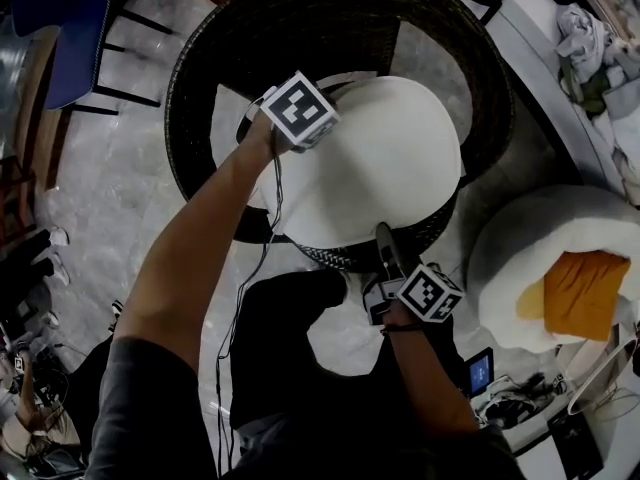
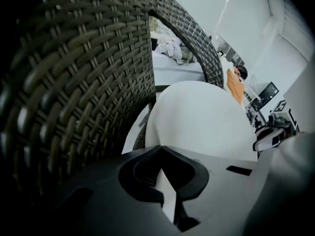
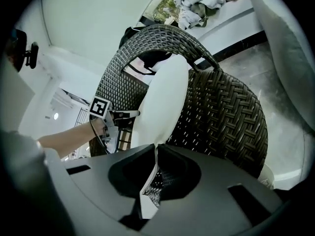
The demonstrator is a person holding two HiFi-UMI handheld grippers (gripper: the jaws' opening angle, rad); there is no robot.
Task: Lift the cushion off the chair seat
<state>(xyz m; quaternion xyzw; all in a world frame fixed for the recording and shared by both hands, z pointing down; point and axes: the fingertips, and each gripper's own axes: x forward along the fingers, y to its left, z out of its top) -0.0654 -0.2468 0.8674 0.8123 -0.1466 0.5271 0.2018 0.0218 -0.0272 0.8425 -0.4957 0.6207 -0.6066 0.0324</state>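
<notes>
I had the left gripper [image 2: 162,178] clamped on the rim of the white cushion [image 1: 385,158], at about 9 o'clock in the head view. The right gripper [image 3: 152,176] was pinched shut on a fold of its edge near 6 o'clock. The cushion sat inside the round wicker chair [image 1: 215,48], over the seat. I couldn't tell whether its 12 o'clock side had cleared the seat. A white pouf [image 1: 520,258] lay outside the chair at 4 o'clock.

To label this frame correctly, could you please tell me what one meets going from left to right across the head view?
Blue chair → left gripper → right gripper → orange pad. The wicker chair and the white cushion span the middle, so I leave them out.
</notes>
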